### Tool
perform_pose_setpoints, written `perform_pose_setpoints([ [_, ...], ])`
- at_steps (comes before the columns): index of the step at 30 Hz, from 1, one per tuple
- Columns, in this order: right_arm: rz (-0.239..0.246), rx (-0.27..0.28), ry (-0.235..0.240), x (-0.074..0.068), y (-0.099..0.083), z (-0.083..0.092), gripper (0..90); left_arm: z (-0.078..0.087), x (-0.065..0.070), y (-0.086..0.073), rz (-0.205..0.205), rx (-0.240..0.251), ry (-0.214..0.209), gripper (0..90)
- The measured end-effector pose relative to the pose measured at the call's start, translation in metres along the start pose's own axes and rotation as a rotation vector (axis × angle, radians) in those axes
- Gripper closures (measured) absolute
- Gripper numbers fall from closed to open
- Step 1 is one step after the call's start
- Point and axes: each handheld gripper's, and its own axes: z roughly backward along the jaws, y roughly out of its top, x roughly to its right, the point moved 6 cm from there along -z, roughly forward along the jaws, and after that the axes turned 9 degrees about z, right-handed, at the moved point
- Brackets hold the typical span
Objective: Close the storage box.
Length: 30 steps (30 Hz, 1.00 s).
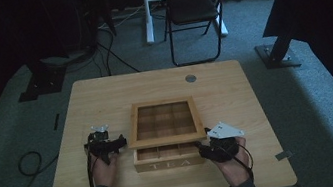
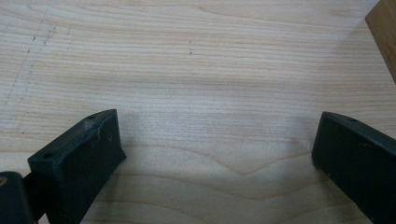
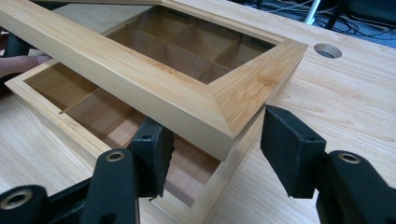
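I had the wooden box [image 1: 168, 157] marked "TEA" at the near middle of the surface [image 1: 103, 93], its lid [image 1: 164, 120] raised, my right gripper [image 3: 215, 149] spread around the lid's corner, my left gripper [image 2: 215, 154] spread over bare wood.

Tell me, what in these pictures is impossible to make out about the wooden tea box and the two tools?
- Tea box contents: high view, the raised lid covers most compartments and the picture is dim.
- Right tool contact with the lid corner: right gripper view; whether either pad presses on it is unclear.
- Box in the left gripper view: cut off by the right edge, a corner remains.
- Left tool: too small and dark in the high view.
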Motion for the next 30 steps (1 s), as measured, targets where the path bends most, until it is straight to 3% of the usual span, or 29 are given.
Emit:
perform_pose_setpoints([
  [30,0.002,-0.036,0.029,-0.010,-0.021,-0.009,43.8,0.000,0.000,0.000,0.000,0.000,0.000,1.6],
])
